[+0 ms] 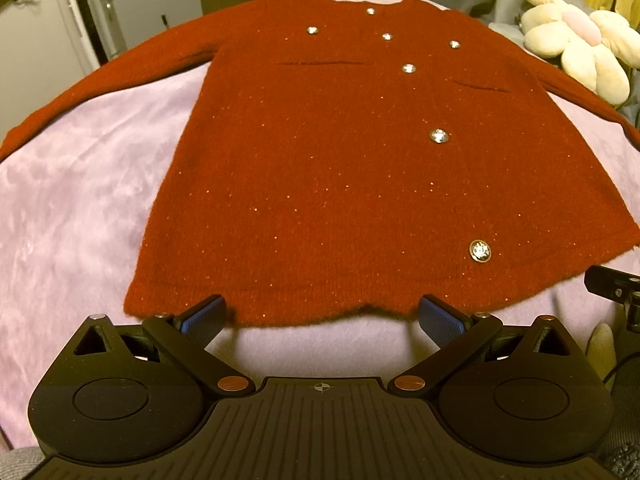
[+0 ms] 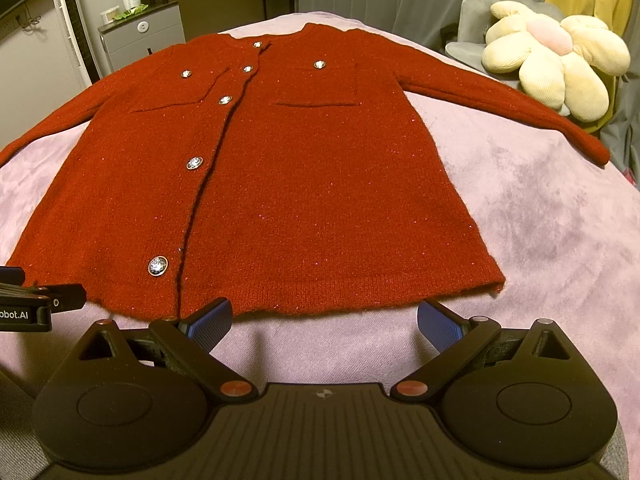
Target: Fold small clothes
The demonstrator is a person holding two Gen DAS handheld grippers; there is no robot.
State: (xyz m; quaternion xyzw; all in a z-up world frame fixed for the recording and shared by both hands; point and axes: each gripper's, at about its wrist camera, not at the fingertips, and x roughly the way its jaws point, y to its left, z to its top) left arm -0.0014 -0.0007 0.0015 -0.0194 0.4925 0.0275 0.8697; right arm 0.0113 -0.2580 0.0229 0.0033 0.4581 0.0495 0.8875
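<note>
A small red knit cardigan [image 1: 304,168] with silver buttons lies flat, front up and buttoned, on a pink fuzzy blanket [image 1: 80,200], both sleeves spread outward. My left gripper [image 1: 322,318] is open just in front of the hem, left of the button line, fingers hovering at the hem's edge with nothing between them. In the right wrist view the same cardigan [image 2: 320,184] fills the middle, and my right gripper [image 2: 324,320] is open at the hem right of the button line, holding nothing. Each gripper's body shows at the edge of the other's view.
A cream flower-shaped plush [image 2: 556,60] on a grey cushion sits at the back right beside the right sleeve. A grey cabinet [image 2: 140,36] and white appliance stand beyond the bed at the back left. The pink blanket [image 2: 540,216] spreads wide on both sides.
</note>
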